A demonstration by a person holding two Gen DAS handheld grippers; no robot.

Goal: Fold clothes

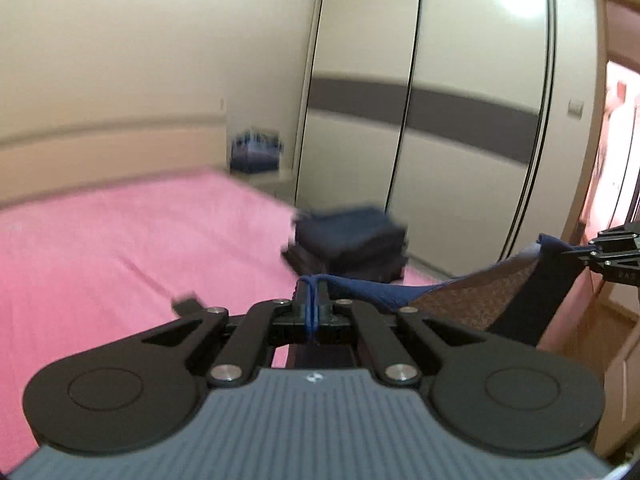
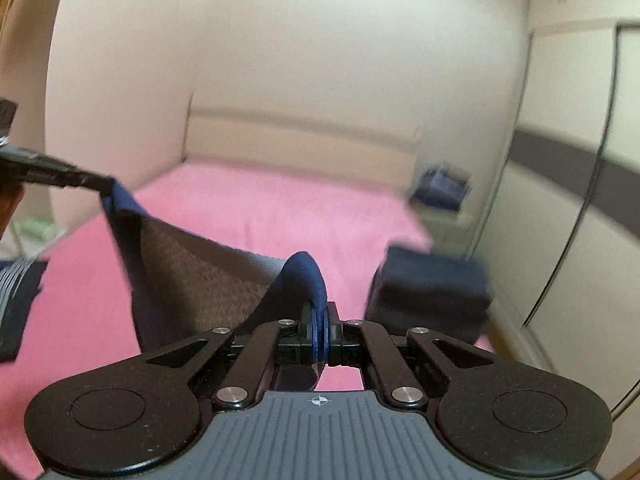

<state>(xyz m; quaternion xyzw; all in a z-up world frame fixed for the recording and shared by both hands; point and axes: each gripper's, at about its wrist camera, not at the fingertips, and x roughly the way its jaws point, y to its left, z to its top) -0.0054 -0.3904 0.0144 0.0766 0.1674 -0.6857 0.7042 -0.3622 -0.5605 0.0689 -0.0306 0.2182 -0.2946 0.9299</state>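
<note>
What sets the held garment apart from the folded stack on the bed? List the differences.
The navy garment hangs in the air, stretched between the left tongs and right tongs; the folded stack rests on the pink bed. The garment is open, showing a brownish mesh lining; the stack is compact and squared. Both are dark blue.

Blurred dark folded stack (image 1: pixel 348 240) on the bed — blue box (image 1: pixel 256 152) beyond, contents unreadable — both smeared.
</note>
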